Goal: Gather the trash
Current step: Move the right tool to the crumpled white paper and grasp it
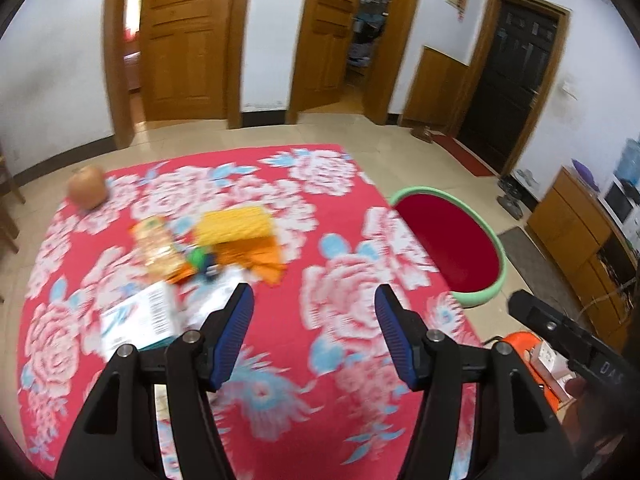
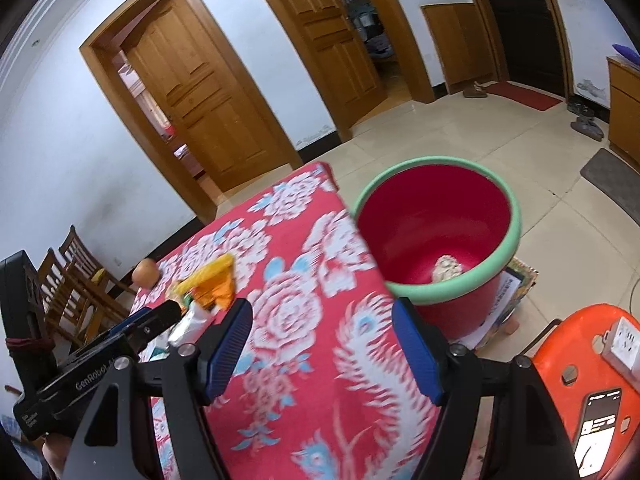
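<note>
A table under a red floral cloth (image 1: 344, 240) carries a heap of trash: a yellow wrapper (image 1: 236, 226), an orange wrapper (image 1: 260, 260), a snack packet (image 1: 160, 246) and a white box (image 1: 140, 316). My left gripper (image 1: 314, 296) hovers open above the cloth, right of the heap, with nothing between its blue pads. A red bucket with a green rim (image 2: 516, 216) stands off the table's right edge, and a pale crumpled wad (image 2: 446, 268) lies in it. My right gripper (image 2: 322, 312) is open and empty over the table's corner, near the bucket.
A round orange fruit (image 1: 87, 187) sits at the table's far left corner. An orange plastic stool (image 2: 580, 328) at the right holds a power strip (image 2: 624, 344) and a phone (image 2: 598, 428). Wooden chairs (image 2: 76, 280) stand left of the table. A low wooden cabinet (image 1: 572, 220) lines the right wall.
</note>
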`<control>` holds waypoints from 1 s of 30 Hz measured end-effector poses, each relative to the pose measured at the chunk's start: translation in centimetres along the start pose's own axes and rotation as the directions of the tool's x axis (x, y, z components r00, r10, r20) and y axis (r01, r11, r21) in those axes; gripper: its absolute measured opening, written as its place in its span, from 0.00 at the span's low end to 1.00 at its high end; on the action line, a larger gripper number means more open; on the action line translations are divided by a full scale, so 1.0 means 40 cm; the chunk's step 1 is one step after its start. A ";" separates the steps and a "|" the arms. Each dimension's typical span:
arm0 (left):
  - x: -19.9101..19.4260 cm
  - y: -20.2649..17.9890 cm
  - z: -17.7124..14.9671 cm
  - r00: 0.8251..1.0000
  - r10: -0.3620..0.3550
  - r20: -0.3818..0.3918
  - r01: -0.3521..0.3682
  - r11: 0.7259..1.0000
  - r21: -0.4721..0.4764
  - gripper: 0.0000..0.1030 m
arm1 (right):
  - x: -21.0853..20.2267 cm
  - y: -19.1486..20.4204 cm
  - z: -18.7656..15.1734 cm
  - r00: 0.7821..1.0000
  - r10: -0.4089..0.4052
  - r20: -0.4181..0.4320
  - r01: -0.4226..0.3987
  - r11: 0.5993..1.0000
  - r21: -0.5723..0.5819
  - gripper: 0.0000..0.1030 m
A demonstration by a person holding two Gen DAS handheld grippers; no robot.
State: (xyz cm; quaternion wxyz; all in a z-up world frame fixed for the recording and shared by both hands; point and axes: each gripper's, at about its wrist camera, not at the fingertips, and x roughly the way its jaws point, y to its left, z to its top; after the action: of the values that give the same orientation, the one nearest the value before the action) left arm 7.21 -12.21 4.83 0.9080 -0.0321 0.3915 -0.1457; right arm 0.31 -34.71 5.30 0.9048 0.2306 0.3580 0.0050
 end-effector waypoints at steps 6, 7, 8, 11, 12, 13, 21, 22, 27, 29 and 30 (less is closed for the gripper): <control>-0.026 0.122 -0.031 0.998 0.059 0.000 -0.058 0.994 -0.090 0.64 | 0.009 0.051 -0.033 0.999 0.002 -0.032 -0.002 1.000 -0.023 0.72; -0.029 0.148 -0.037 0.997 0.073 -0.002 -0.072 0.991 -0.111 0.64 | 0.010 0.058 -0.038 0.999 0.002 -0.036 -0.003 1.000 -0.026 0.72; -0.030 0.164 -0.042 0.997 0.081 -0.004 -0.081 0.989 -0.125 0.64 | 0.011 0.067 -0.043 0.999 0.002 -0.040 -0.004 1.000 -0.030 0.72; -0.028 0.218 -0.057 0.994 0.109 -0.018 -0.111 0.980 -0.166 0.67 | 0.008 0.095 -0.058 0.999 0.006 -0.046 -0.008 0.999 -0.048 0.72; -0.027 0.231 -0.061 0.993 0.119 -0.021 -0.121 0.977 -0.176 0.69 | 0.007 0.105 -0.063 0.999 0.006 -0.047 -0.009 0.998 -0.055 0.73; -0.024 0.246 -0.065 0.991 0.129 -0.026 -0.132 0.974 -0.185 0.73 | 0.006 0.112 -0.067 0.999 0.006 -0.048 -0.009 0.998 -0.060 0.73; 0.050 0.336 -0.084 0.991 0.088 -0.106 -0.113 0.958 -0.264 0.76 | 0.013 0.159 -0.089 0.998 -0.017 -0.056 0.012 0.996 -0.084 0.79; 0.058 0.340 -0.085 0.991 0.071 -0.110 -0.100 0.956 -0.277 0.76 | 0.017 0.163 -0.093 0.998 -0.020 -0.062 0.015 0.996 -0.086 0.79; 0.086 0.347 -0.078 0.994 0.044 -0.097 -0.072 0.947 -0.313 0.85 | 0.029 0.171 -0.103 0.997 -0.033 -0.074 0.026 0.995 -0.100 0.79; 0.096 0.347 -0.070 0.994 0.060 -0.090 -0.085 0.947 -0.308 0.87 | 0.034 0.172 -0.103 0.996 -0.036 -0.076 0.029 0.995 -0.100 0.79; 0.100 0.347 -0.068 0.994 0.071 -0.087 -0.094 0.948 -0.304 0.87 | 0.037 0.173 -0.103 0.996 -0.039 -0.077 0.031 0.994 -0.102 0.79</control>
State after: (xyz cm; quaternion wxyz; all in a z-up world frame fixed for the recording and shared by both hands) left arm 11.20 0.05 -2.25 0.8820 -0.1511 0.4440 -0.0460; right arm -0.18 -26.59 4.63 0.9003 0.1780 0.3968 0.0163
